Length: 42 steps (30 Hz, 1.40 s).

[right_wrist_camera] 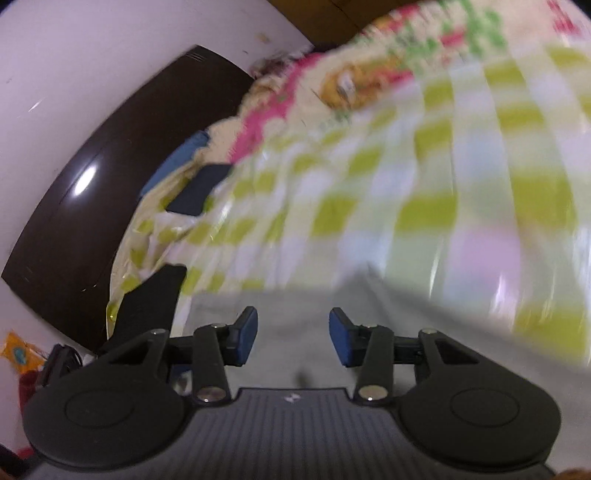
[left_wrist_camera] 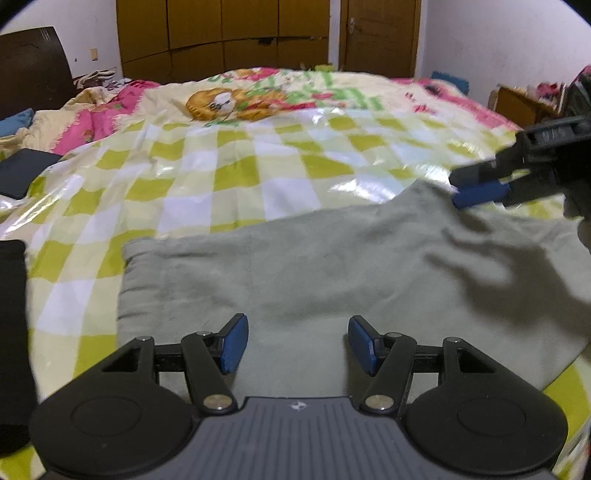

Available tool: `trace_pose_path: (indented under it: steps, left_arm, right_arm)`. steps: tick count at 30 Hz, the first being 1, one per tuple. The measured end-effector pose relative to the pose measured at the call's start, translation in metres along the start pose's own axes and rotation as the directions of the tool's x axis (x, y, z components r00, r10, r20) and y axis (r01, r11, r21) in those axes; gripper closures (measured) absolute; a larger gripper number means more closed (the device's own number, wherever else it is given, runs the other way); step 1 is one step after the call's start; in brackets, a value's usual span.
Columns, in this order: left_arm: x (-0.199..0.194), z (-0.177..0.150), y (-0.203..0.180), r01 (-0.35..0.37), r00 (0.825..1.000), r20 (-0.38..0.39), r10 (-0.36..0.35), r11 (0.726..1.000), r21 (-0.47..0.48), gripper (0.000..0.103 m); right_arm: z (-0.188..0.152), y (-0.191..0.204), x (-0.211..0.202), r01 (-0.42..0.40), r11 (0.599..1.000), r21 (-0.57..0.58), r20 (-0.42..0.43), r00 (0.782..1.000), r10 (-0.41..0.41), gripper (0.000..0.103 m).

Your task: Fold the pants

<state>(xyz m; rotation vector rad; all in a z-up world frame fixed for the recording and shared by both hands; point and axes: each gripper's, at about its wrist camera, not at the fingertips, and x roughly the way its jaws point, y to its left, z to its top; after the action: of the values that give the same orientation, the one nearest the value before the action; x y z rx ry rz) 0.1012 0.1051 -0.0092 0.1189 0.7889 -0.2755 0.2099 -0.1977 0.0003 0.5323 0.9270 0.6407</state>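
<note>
Grey-green pants [left_wrist_camera: 295, 266] lie flat and folded on the green-and-white checked bed cover [left_wrist_camera: 221, 177]. My left gripper [left_wrist_camera: 297, 343] hovers over their near edge, open, with nothing between its blue pads. My right gripper [left_wrist_camera: 458, 186] comes in from the right at the pants' far right corner and casts a shadow on the cloth. The right wrist view is blurred by motion. There my right gripper [right_wrist_camera: 293, 336] stands open above the grey fabric [right_wrist_camera: 295, 317], with no cloth between the fingers.
A dark headboard [left_wrist_camera: 33, 70] stands at the left end of the bed. A dark blue folded item [left_wrist_camera: 22, 171] and a black cloth [left_wrist_camera: 13, 332] lie at the left edge. Wooden wardrobes [left_wrist_camera: 221, 33] and a cluttered cabinet [left_wrist_camera: 524, 103] stand beyond the bed.
</note>
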Motion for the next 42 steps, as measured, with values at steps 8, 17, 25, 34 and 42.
trace_pose_path:
  steps: [8,17,25,34,42]
  left_arm:
    - [-0.02,-0.004,-0.012,-0.035,0.998,-0.05,0.037,0.998,0.05,0.03]
    - [-0.002,0.016,-0.109,0.099,0.994,-0.074,-0.085,0.971,0.216,0.03]
    - [0.011,0.036,-0.201,0.215,0.977,-0.094,-0.194,0.909,0.358,0.03]
    - [0.036,0.048,-0.246,0.273,0.962,-0.134,-0.239,0.859,0.433,0.03]
    - [0.037,0.042,-0.244,0.271,0.962,-0.151,-0.228,0.869,0.415,0.03]
  right_arm:
    - [-0.019,-0.061,-0.071,0.196,0.958,0.21,0.168,0.958,-0.233,0.061]
    - [-0.097,-0.128,-0.229,0.318,0.85,0.42,0.313,0.829,-0.464,0.057]
    - [-0.087,-0.126,-0.232,0.19,0.932,0.309,0.33,0.898,-0.292,0.055]
    - [-0.042,-0.137,-0.146,0.126,0.956,0.266,0.221,0.957,-0.187,0.058]
    - [-0.057,-0.141,-0.205,0.135,0.929,0.346,0.405,0.871,-0.277,0.055]
